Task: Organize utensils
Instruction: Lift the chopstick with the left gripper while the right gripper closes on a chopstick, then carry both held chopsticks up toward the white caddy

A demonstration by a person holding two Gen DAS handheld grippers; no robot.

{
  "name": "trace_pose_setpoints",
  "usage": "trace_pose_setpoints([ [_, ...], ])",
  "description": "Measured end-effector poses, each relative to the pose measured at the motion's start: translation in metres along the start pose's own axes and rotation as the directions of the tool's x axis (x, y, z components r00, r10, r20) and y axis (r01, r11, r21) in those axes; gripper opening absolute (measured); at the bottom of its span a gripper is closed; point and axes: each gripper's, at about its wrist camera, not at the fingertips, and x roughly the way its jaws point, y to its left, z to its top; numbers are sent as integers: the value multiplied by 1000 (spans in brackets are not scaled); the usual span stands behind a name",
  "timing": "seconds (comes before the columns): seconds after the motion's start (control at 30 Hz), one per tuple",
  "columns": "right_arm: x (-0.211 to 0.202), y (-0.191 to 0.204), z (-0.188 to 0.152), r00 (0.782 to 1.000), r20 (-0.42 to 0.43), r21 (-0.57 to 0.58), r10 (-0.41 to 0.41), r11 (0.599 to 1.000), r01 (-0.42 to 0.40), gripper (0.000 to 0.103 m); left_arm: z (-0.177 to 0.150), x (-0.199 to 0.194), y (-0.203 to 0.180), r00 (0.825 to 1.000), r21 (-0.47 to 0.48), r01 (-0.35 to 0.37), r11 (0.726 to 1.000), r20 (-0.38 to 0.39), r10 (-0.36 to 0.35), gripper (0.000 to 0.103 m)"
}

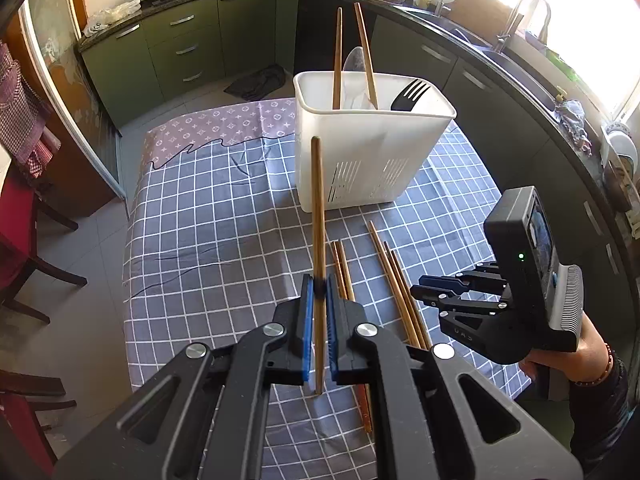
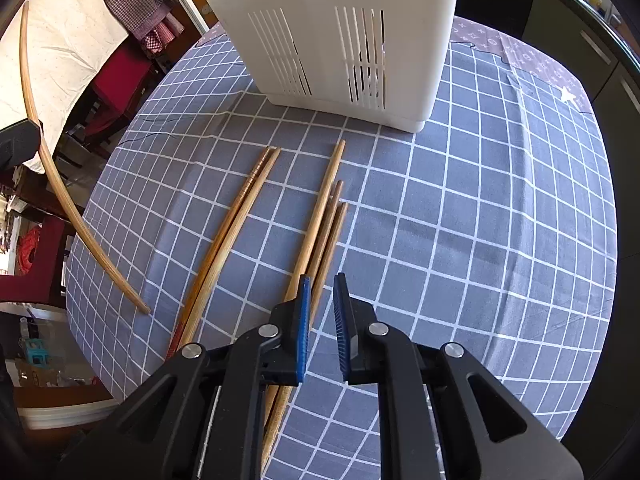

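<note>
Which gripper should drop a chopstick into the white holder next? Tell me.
Left. The left gripper already clamps a chopstick upright before the holder; the right gripper is open and empty.

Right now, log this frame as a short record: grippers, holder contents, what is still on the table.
left gripper: shut on one chopstick, held upright
right gripper: open, above the loose chopsticks
holder: two chopsticks, white spoon, black fork
on the tablecloth: five chopsticks, in a pair and a group of three
</note>
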Motion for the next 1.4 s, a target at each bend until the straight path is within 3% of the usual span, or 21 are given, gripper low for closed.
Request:
trace_pose_setpoints([
  [0.67,17,14,1,995,-61,-17,-82,997,81,13,-3,-2,2,1000,28,2,1000,11,-2,6],
  [1.0,22,20,-2,991,-53,-26,-121,992,119,12,-3,-1,0,1000,47,-3,999,13,2,6],
  [1.2,9,16,-3,997,5,0,-77,997,77,7,-5,-1,0,1000,53,-4,999,9,3,6],
  [1.4,-51,19,-5,984,173,-1,-43,999,44,6,-4,0,-1,1000,55,-4,998,8,3,6],
])
